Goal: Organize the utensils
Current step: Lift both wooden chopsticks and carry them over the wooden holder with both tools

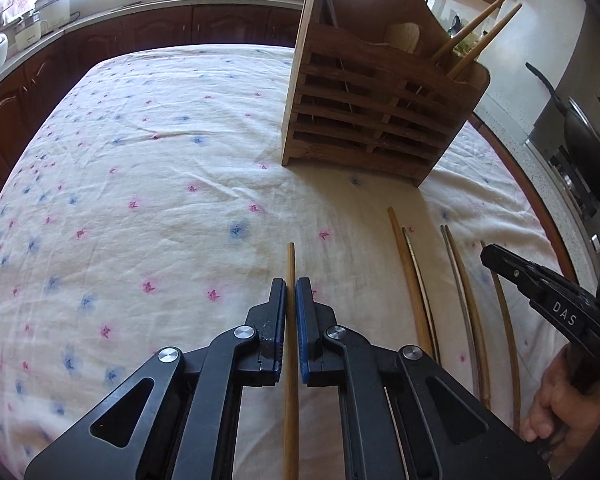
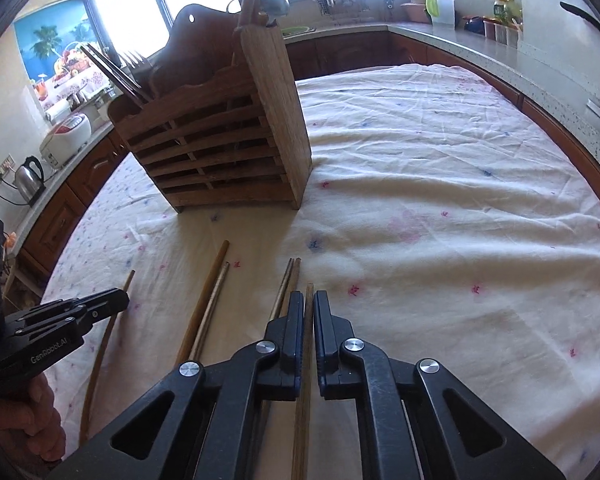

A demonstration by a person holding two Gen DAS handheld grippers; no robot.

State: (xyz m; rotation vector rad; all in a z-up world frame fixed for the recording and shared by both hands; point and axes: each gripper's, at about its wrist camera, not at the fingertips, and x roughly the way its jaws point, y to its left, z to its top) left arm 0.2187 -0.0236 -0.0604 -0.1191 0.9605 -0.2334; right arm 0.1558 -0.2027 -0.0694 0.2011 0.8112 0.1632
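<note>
My left gripper (image 1: 291,285) is shut on a light wooden chopstick (image 1: 290,400) that lies lengthwise on the floral tablecloth. My right gripper (image 2: 308,297) is shut on a darker wooden chopstick (image 2: 301,420). Several more chopsticks, wood and metal, lie side by side between the two grippers (image 1: 413,288) (image 2: 208,312). A slatted wooden utensil holder (image 1: 379,120) (image 2: 220,136) stands upright beyond them, with two chopsticks (image 1: 479,36) and forks (image 2: 134,62) sticking out of it. Each gripper shows in the other's view: the right gripper (image 1: 489,254), the left gripper (image 2: 122,298).
The tablecloth (image 1: 140,160) covers a round table with its rim near on the right (image 1: 539,208). A wok (image 1: 587,136) sits on a stove to the right. Counters with a rice cooker (image 2: 66,138) and a kettle (image 2: 30,178) ring the table. A hand (image 1: 555,404) holds the right gripper.
</note>
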